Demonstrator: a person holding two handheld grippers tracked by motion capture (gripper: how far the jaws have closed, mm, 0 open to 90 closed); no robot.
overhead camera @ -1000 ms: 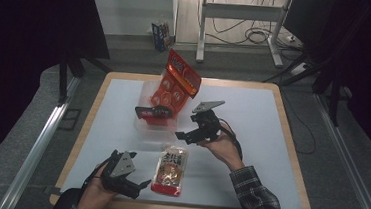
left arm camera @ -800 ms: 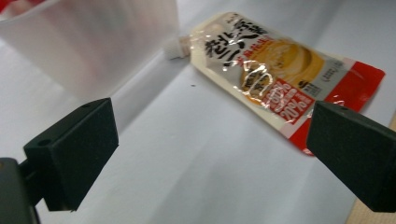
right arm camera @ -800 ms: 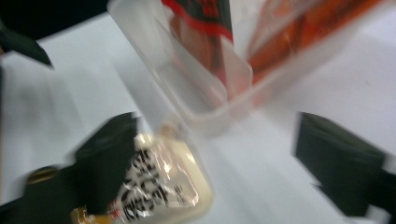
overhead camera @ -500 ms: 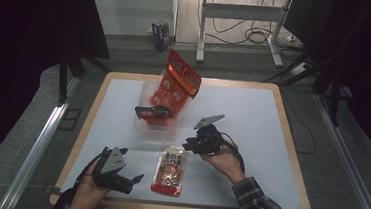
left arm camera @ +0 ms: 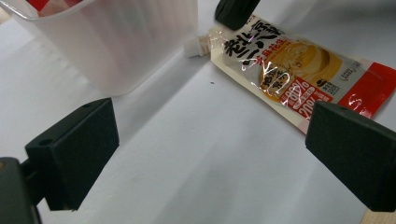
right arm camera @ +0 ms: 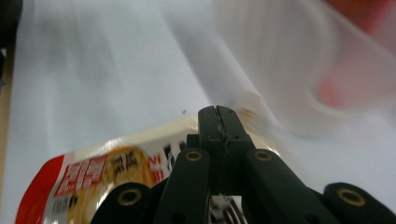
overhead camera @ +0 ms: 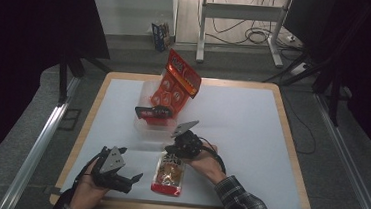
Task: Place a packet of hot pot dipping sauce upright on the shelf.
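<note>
Pouch [overhead camera: 169,172] flat on surface, just in front of clear tub [overhead camera: 158,113]. Right gripper [overhead camera: 179,150] jaws just closed, together at pouch's spout end; grip unconfirmed. Left gripper [overhead camera: 128,179] jaws apart, empty, beside pouch. Lift and placing into tub likely remain.

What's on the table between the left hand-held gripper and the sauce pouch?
Nothing: in the high view, bare white table lies between the left hand-held gripper and the sauce pouch.

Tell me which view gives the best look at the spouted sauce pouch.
The left gripper view: the pouch lies close and sharp, its white spout cap and printed label readable. The high view shows it small beside the right tool. The right gripper view shows it blurred behind the closed jaws.
</note>
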